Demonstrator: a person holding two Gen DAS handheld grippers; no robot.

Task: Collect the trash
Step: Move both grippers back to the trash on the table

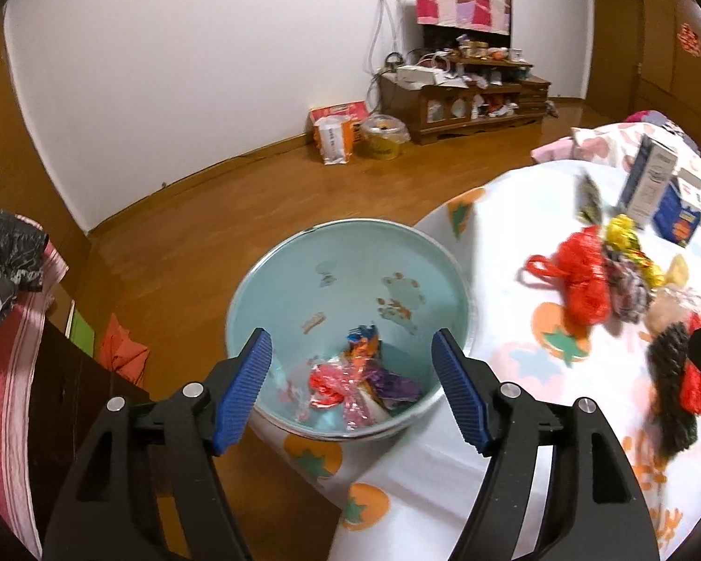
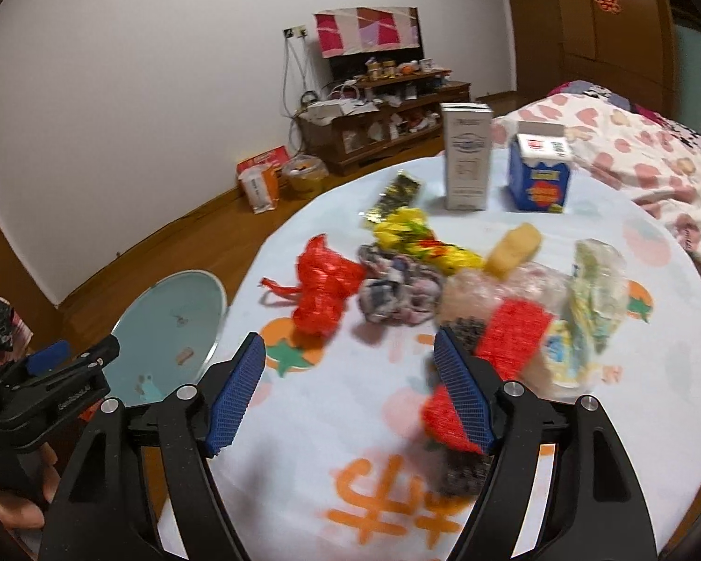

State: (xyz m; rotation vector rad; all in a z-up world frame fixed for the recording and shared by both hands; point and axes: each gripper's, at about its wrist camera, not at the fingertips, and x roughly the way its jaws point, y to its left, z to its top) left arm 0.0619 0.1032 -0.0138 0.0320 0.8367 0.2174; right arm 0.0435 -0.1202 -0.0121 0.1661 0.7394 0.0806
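Trash [image 2: 444,280] lies in a loose heap on the round table [image 2: 332,425]: a red net bag [image 2: 327,290], foil wrappers, crumpled plastic film. All of it looks light, soft and crushable, so pinching a bunched fold should hold better than a slick flat face. A few wrappers already sit in the bin [image 1: 350,252] beside the table. Left gripper [image 1: 353,388] hangs over the bin, jaws apart and empty; right gripper [image 2: 346,388] is over the table, also spread with nothing between its pads.
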